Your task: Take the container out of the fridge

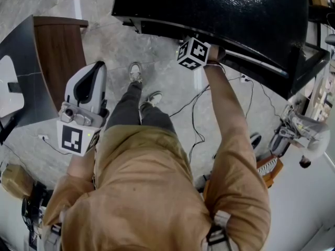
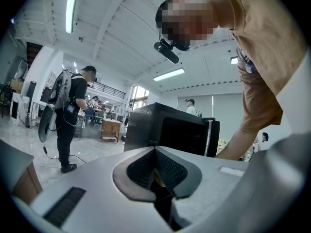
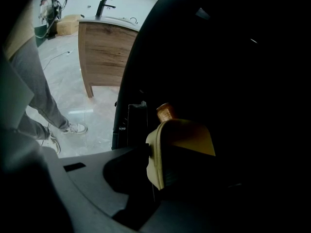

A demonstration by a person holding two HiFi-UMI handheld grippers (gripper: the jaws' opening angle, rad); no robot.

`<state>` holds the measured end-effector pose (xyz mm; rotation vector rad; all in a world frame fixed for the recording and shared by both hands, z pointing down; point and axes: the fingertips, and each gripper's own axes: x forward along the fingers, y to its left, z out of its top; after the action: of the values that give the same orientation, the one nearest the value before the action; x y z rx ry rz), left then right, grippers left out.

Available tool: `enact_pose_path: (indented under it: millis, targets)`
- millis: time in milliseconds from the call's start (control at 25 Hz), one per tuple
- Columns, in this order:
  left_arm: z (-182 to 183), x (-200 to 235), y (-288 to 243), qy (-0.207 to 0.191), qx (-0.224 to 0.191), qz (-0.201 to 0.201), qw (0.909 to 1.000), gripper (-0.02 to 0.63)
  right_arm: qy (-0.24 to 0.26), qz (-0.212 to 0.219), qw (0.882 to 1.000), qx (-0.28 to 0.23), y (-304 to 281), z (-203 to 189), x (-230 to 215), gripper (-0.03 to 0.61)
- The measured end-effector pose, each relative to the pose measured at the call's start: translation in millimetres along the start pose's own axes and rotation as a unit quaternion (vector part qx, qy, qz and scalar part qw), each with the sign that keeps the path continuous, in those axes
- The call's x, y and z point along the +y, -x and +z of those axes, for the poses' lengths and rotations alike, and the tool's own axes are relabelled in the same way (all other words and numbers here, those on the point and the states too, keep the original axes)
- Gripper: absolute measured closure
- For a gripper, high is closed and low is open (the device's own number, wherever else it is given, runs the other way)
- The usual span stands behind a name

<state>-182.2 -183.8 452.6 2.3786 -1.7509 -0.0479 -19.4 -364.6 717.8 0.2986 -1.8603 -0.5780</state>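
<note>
The black fridge stands in front of the person with its door closed; no container shows. My right gripper is pushed up against the fridge's front, and only its marker cube shows from above. A dark upright bar runs into the gap between its jaws, beside a yellowish pad. It is too dark to see whether the pads press on the bar. A small orange thing shows just past the pad. My left gripper is held level away from the fridge, tips together, holding nothing.
A wooden counter stands left of the fridge, with a tap on top. Cables trail over the floor by the person's feet. Equipment sits at the right. Another person stands farther off in the room.
</note>
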Motion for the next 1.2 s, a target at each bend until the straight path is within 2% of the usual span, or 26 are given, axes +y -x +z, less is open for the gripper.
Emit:
enact_pose_path:
  millis: [600,1200]
  targets:
    - [0.2,-9.3,-0.6,-0.006,0.0,-0.007,1.0,0.614,-0.018,0.016,1.0,0.003,8.9,-1.8,10.4,0.551]
    - [7.5,-19.7,4.4,-0.014,-0.006,-0.013,0.9998,0.614,-0.029,0.011,0.999,-0.009,27.8,4.1,14.7,0.557]
